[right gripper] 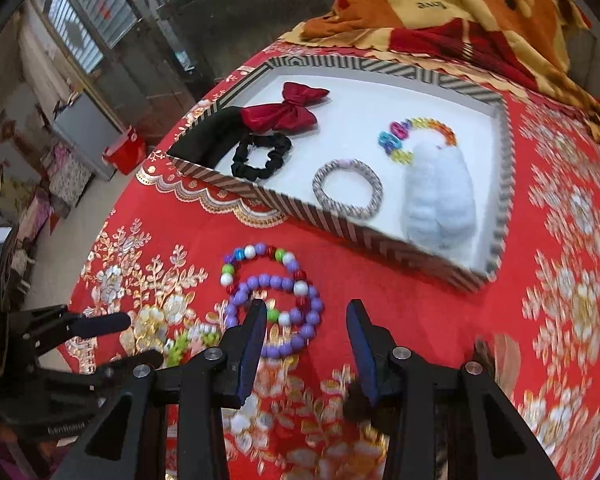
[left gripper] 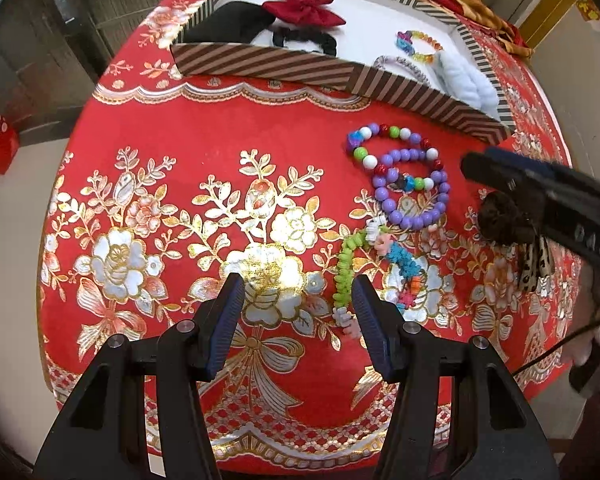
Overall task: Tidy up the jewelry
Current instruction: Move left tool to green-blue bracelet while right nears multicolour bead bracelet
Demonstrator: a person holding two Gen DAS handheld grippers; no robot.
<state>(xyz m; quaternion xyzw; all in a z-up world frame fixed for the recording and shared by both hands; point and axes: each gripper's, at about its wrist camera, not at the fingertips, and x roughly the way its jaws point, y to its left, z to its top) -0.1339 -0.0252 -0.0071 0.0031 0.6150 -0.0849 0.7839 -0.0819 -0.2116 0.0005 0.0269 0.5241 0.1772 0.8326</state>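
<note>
Your left tongs (left gripper: 298,320) hang spread with nothing between them, above the green end of a coiled hair tie (left gripper: 346,276) near the worktop's (left gripper: 204,140) front edge. Your right tongs (right gripper: 306,344) are also spread and empty, just beside the purple bead bracelet (right gripper: 276,316). Behind it lies the striped box (right gripper: 340,224), toward the far edge.

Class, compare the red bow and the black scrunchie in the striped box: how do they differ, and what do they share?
The red bow is glossy and folded into flat loops; the black scrunchie is matte and gathered into an open ring. The bow looks larger than the scrunchie. The bow lies further back, partly on a black cloth; the scrunchie lies nearer the front wall of the box. Both are fabric hair pieces already in the box.
</note>
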